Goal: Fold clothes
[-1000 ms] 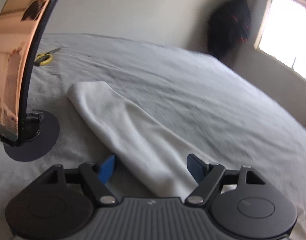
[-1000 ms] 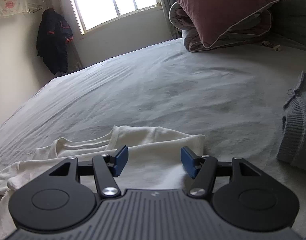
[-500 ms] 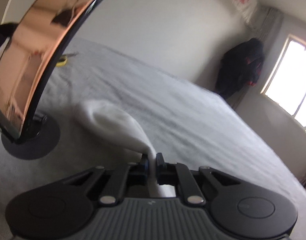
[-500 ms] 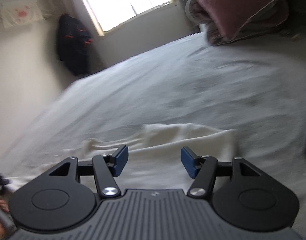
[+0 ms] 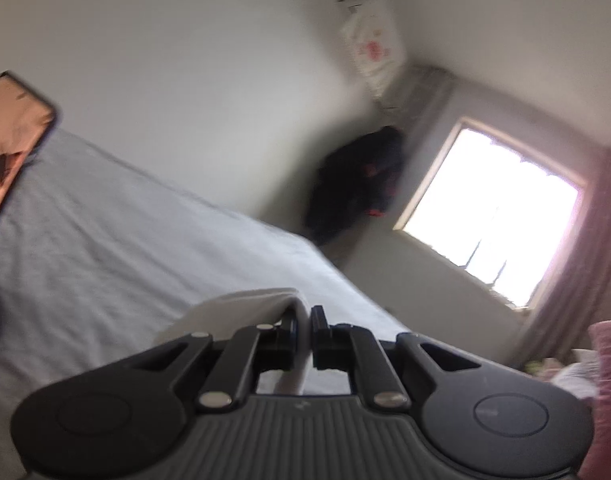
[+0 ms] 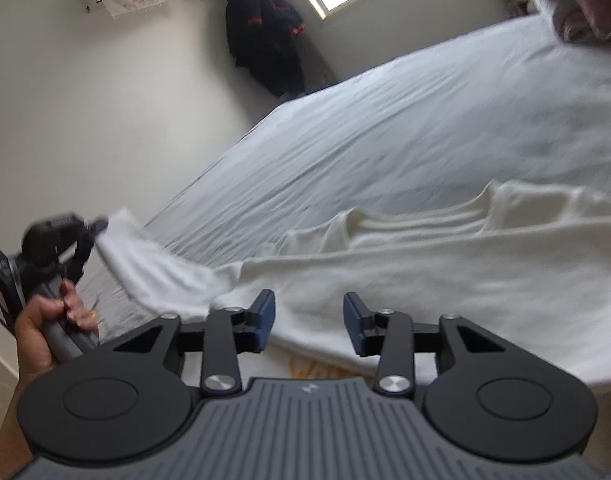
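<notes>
The left gripper [image 5: 303,317] pinches a sleeve [image 6: 153,264] of the white shirt [image 6: 445,280], lifted off the bed [image 6: 385,128]. The right gripper [image 6: 308,314] has jaws spread, just been closing, around the shirt's near edge without pressing it.

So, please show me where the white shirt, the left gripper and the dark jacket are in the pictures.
white shirt [image 6: 445,280]: right wrist view, on its flat body.
left gripper [image 6: 99,226]: right wrist view, at its fingers, shut on the sleeve.
dark jacket [image 6: 265,40]: right wrist view, on its middle, in the corner.
</notes>
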`<state>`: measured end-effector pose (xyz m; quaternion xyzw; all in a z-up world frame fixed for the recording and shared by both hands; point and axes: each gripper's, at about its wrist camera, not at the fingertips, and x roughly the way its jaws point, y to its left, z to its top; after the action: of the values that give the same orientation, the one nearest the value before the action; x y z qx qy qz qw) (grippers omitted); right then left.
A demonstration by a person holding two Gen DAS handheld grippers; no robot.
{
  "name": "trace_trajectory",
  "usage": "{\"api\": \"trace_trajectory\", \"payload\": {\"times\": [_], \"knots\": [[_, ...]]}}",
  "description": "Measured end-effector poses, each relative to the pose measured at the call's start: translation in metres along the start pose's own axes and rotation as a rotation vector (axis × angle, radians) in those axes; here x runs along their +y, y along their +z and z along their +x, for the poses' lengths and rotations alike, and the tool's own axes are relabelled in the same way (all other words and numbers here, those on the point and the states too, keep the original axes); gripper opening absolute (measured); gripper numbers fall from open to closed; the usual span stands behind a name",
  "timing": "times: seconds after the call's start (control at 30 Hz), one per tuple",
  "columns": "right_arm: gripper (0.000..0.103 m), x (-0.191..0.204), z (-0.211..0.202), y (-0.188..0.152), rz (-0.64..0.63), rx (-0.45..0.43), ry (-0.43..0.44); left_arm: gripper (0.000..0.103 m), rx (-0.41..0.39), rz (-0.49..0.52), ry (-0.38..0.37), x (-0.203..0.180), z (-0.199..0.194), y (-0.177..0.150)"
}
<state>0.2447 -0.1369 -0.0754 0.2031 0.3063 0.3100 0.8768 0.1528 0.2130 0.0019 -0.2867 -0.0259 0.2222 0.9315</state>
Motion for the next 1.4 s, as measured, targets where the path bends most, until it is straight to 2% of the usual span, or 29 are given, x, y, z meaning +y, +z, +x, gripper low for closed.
{"api": "trace_trajectory", "payload": {"times": [0.07, 0.1, 0.13, 0.17, 0.23, 0.3, 0.37, 0.5, 0.67, 0.8, 0.9, 1.07, 1.1, 1.17, 1.2, 1.33, 1.4], "knots": [[0.039, -0.001, 0.007, -0.003, 0.0, 0.032, 0.007, 0.007, 0.001, -0.002, -0.054, -0.011, -0.005, 0.001], [0.037, -0.004, 0.015, -0.006, -0.008, 0.073, -0.031, 0.007, 0.004, -0.003, -0.08, -0.015, -0.009, 0.0], [0.031, -0.006, 0.022, -0.009, -0.016, 0.114, -0.069, 0.007, 0.009, -0.001, -0.11, -0.021, -0.012, -0.002], [0.026, -0.008, 0.022, -0.01, -0.02, 0.112, -0.075, 0.007, 0.016, 0.001, -0.14, -0.026, -0.016, -0.004], [0.031, -0.01, 0.019, -0.008, -0.001, 0.11, -0.07, 0.007, 0.039, 0.017, -0.195, -0.038, -0.02, -0.011], [0.042, -0.016, 0.011, -0.003, 0.059, 0.083, -0.025, 0.007, 0.069, 0.034, -0.247, -0.05, -0.025, -0.019], [0.047, -0.025, 0.002, 0.001, 0.116, 0.049, -0.004, 0.007, 0.104, 0.051, -0.297, -0.063, -0.031, -0.03], [0.05, -0.035, -0.018, 0.006, 0.177, -0.013, -0.008, 0.007, 0.175, 0.086, -0.383, -0.084, -0.039, -0.051], [0.051, -0.049, -0.04, 0.012, 0.243, -0.091, -0.02, 0.007, 0.316, 0.117, -0.478, -0.108, -0.049, -0.09], [0.052, -0.061, -0.055, 0.014, 0.282, -0.13, -0.044, 0.007, 0.402, 0.184, -0.532, -0.114, -0.047, -0.121], [0.052, -0.066, -0.057, 0.013, 0.297, -0.14, -0.067, 0.007, 0.492, 0.225, -0.532, -0.111, -0.041, -0.142], [0.053, -0.064, -0.05, 0.011, 0.29, -0.134, -0.09, 0.007, 0.711, 0.317, -0.529, -0.105, -0.03, -0.181], [0.054, -0.063, -0.049, 0.009, 0.285, -0.128, -0.097, 0.008, 0.759, 0.323, -0.523, -0.105, -0.026, -0.186], [0.054, -0.061, -0.048, 0.008, 0.275, -0.118, -0.108, 0.012, 0.8, 0.287, -0.517, -0.1, -0.019, -0.183], [0.055, -0.061, -0.048, 0.007, 0.273, -0.114, -0.111, 0.017, 0.817, 0.27, -0.515, -0.097, -0.017, -0.181], [0.058, -0.066, -0.049, 0.008, 0.277, -0.116, -0.109, 0.048, 0.807, 0.215, -0.493, -0.086, -0.017, -0.162], [0.059, -0.068, -0.051, 0.01, 0.283, -0.129, -0.108, 0.054, 0.796, 0.169, -0.46, -0.08, -0.012, -0.153]]}}
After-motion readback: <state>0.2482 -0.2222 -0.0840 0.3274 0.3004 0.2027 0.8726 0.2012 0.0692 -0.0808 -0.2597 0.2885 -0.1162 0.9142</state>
